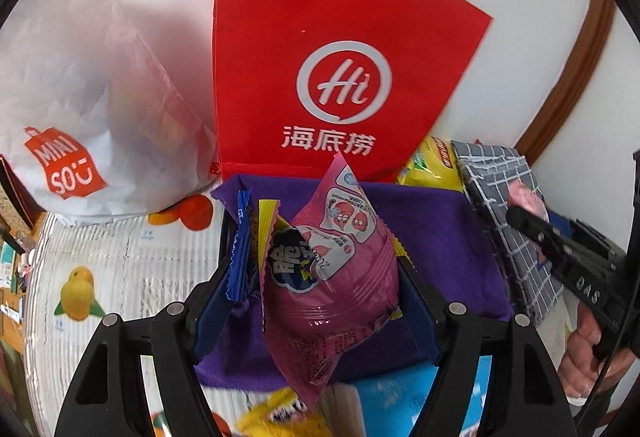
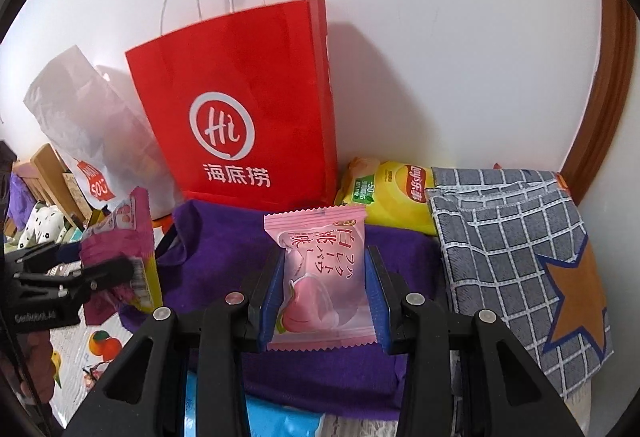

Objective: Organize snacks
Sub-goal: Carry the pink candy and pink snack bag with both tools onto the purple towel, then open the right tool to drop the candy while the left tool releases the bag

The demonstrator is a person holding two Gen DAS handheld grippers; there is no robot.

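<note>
At the far left a white Miniso bag leans against the wall, with the red paper bag standing upright just right of it. In front of the two, the left claw pinches a bunch of packets: a pink snack packet in front, with a blue wrapper and a yellow one behind it, all held above the purple cloth. Further right, the right claw is pressed onto a pale pink peach sweet, also lifted over the cloth. Beyond it a yellow Lay's crisp bag lies by the wall, touching the grey checked cloth at the far right. Near the bottom a yellow packet and something light blue (too blurred to name) sit on the surface. My judgement: sorting is midway, both claws loaded, nothing visibly bagged, and several snacks left.
</note>
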